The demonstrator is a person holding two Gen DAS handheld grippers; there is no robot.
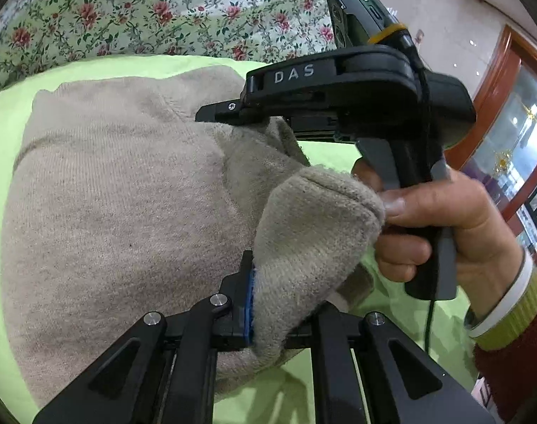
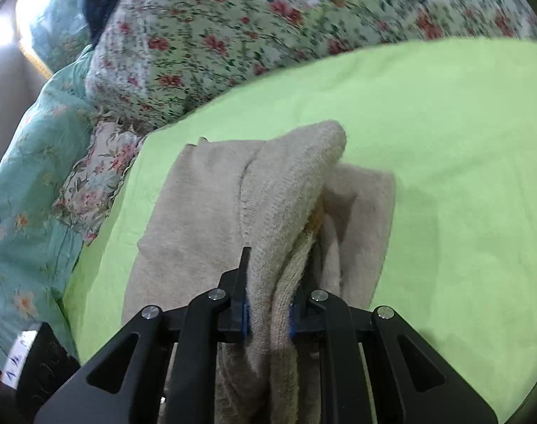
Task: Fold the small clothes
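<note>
A beige knit garment [image 1: 109,194] lies on a lime-green sheet [image 1: 6,113]. My left gripper [image 1: 282,304] is shut on a raised fold of the garment at its near right edge. The right gripper's body [image 1: 339,92] shows in the left wrist view, held in a hand [image 1: 445,219], with its fingers at the garment's far right edge. In the right wrist view my right gripper [image 2: 268,311] is shut on a bunched fold of the same garment [image 2: 204,194], lifted above the green sheet [image 2: 445,141].
A floral quilt [image 1: 144,10] lies behind the green sheet and shows in the right wrist view [image 2: 268,17] too. A teal floral cover [image 2: 24,194] is at the left. A wooden cabinet [image 1: 508,81] stands at the right.
</note>
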